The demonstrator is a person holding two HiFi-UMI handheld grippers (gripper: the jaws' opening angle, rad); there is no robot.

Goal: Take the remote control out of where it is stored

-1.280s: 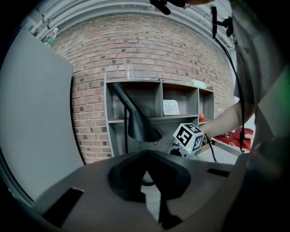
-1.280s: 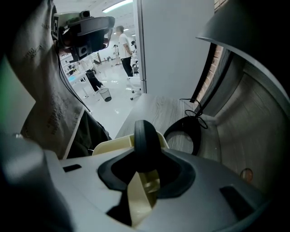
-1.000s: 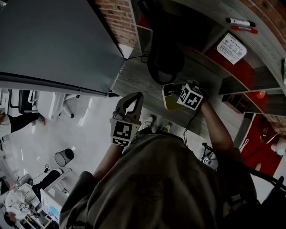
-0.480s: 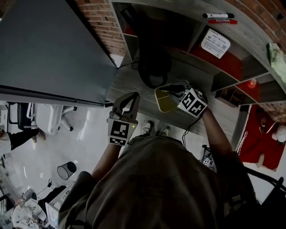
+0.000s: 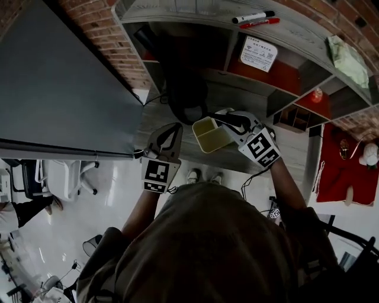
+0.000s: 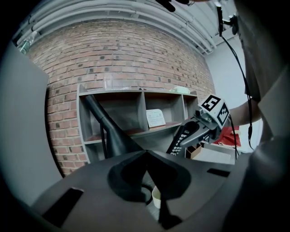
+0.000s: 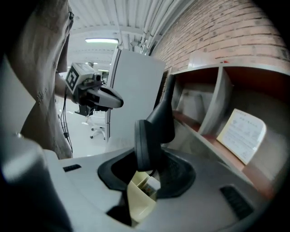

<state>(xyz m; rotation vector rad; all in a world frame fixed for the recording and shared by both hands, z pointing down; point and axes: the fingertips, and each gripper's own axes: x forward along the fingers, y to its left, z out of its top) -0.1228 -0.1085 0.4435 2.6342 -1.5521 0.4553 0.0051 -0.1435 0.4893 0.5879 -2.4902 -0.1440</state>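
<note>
My right gripper (image 5: pixel 232 121) is shut on the black remote control (image 5: pixel 218 117) and holds it just above and to the right of a cream storage box (image 5: pixel 210 135) on the grey desk. The left gripper view shows the remote (image 6: pixel 183 138) tilted, its buttons facing out, clear of the box (image 6: pixel 156 197). Seen from the right gripper view, the remote (image 7: pixel 144 140) stands end-on between the jaws, over the box (image 7: pixel 138 201). My left gripper (image 5: pixel 170 131) hovers left of the box, shut and holding nothing.
A black cone-shaped stand (image 5: pixel 185 94) rises behind the box. Behind it is a grey shelf unit (image 5: pixel 237 71) with a printed card (image 5: pixel 259 53) and, on top, two markers (image 5: pixel 253 18). A large grey panel (image 5: pixel 53 89) stands at the left against the brick wall.
The right gripper has drawn back to the right with the remote, away from the box opening. The whole view has shifted, showing more of the shelf. The left gripper has hardly moved.
</note>
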